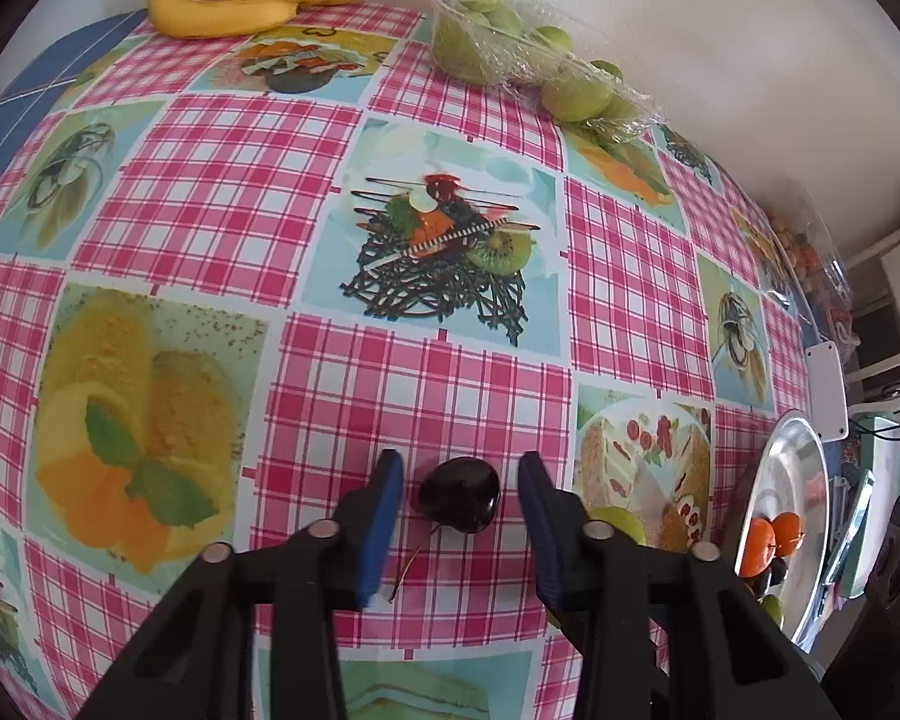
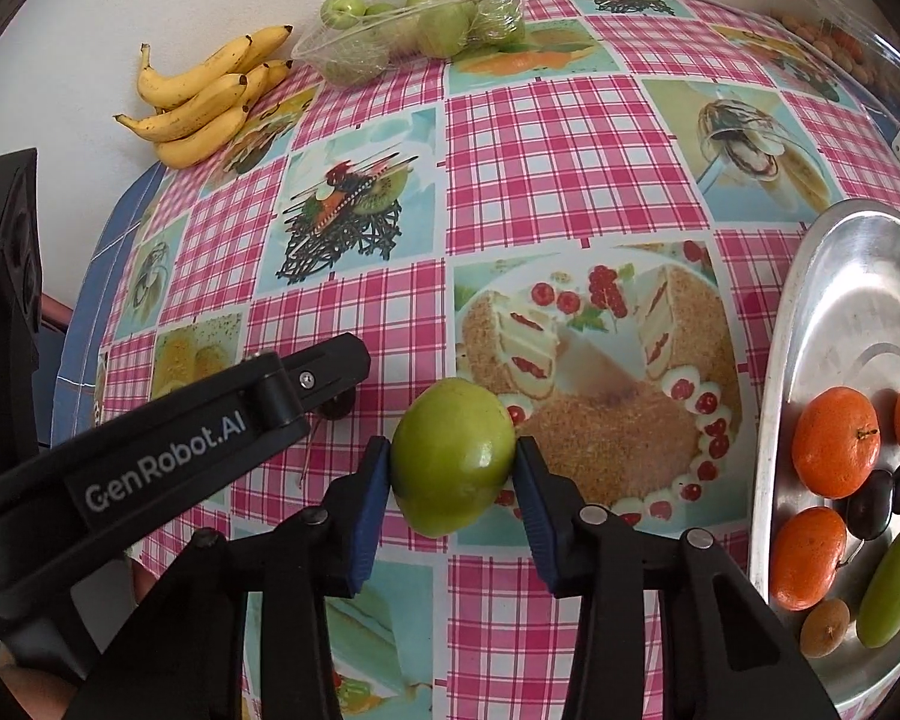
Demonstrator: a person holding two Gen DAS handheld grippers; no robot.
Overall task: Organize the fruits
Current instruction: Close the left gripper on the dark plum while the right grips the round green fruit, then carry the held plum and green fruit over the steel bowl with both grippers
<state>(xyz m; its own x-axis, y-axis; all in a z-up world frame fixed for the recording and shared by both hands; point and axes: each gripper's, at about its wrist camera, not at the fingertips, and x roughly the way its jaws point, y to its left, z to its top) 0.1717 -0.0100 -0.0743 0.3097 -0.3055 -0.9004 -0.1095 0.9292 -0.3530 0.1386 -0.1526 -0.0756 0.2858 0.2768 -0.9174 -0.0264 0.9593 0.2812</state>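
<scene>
With my right gripper (image 2: 453, 468) pinching the green fruit (image 2: 453, 457) above the tablecloth (image 2: 570, 150), I should carry it level to the metal tray (image 2: 774, 372). My left gripper (image 1: 461, 501) straddles the dark cherry (image 1: 459, 493), pads apparently not yet touching, so I'd centre it before squeezing gently.

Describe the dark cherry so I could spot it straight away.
On the pink checked tablecloth, look between the left gripper's blue pads. The cherry lies there, not yet pinched: small, glossy, almost black, with a thin stem. The green fruit nearby is much bigger.
</scene>
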